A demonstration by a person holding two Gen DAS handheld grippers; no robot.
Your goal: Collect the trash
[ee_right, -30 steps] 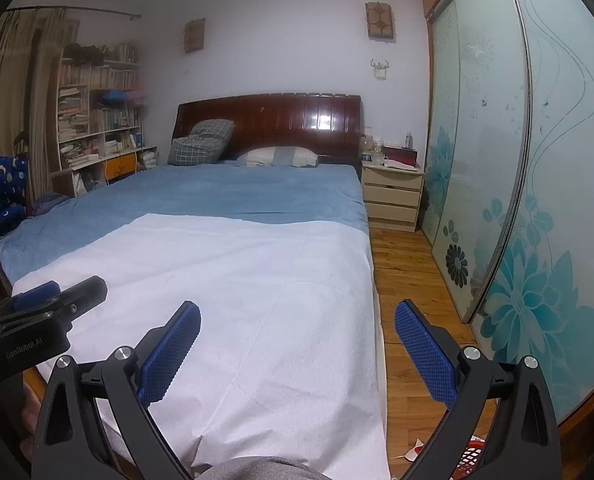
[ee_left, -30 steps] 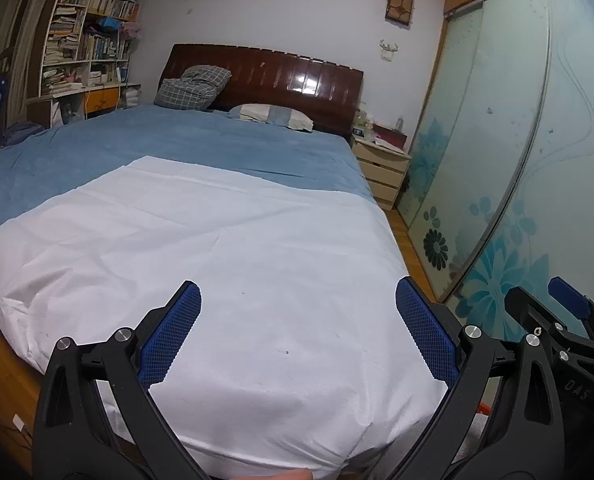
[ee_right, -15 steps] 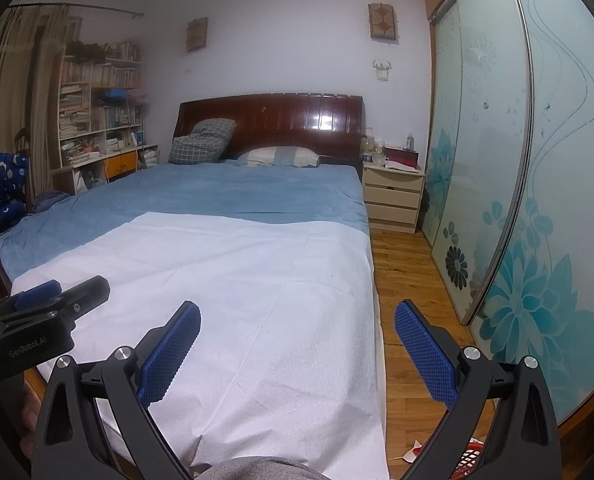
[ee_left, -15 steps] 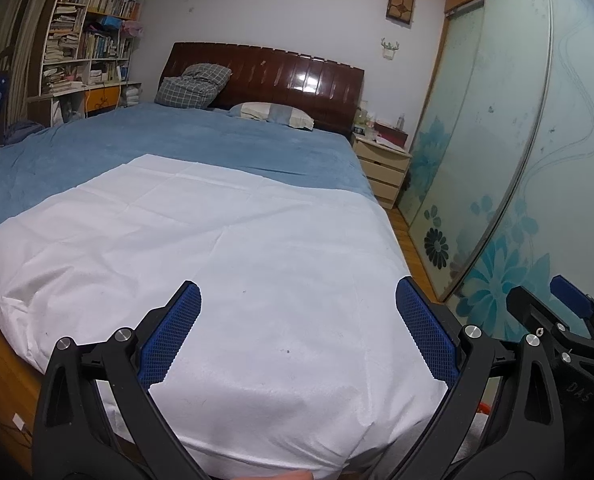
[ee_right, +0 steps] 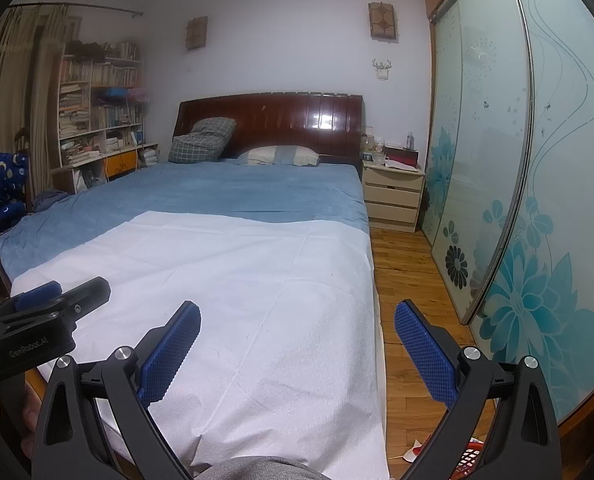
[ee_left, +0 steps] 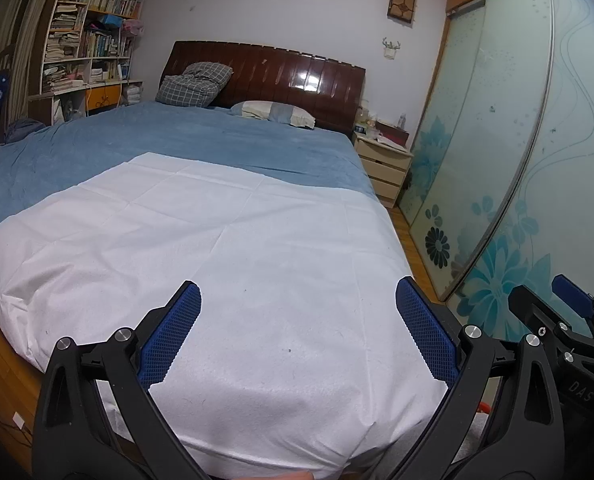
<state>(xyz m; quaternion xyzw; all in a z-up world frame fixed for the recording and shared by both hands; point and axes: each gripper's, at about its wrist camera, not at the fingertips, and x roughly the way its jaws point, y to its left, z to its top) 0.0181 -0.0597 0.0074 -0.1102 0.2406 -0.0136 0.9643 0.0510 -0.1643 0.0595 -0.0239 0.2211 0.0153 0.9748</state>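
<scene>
Left gripper (ee_left: 297, 332): fingers wide, empty, over white sheet (ee_left: 233, 264). Right gripper (ee_right: 297, 336): wide, empty, above bed (ee_right: 233, 188) edge.

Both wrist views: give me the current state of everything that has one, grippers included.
Left gripper: open, holding nothing.
Right gripper: open, holding nothing.
White sheet: spread flat over the foot of the bed.
Frosted glass sliding wardrobe doors: shut.
Beige bedside drawers: shut.
Red mesh basket: on the floor, paper scraps beside it.
</scene>
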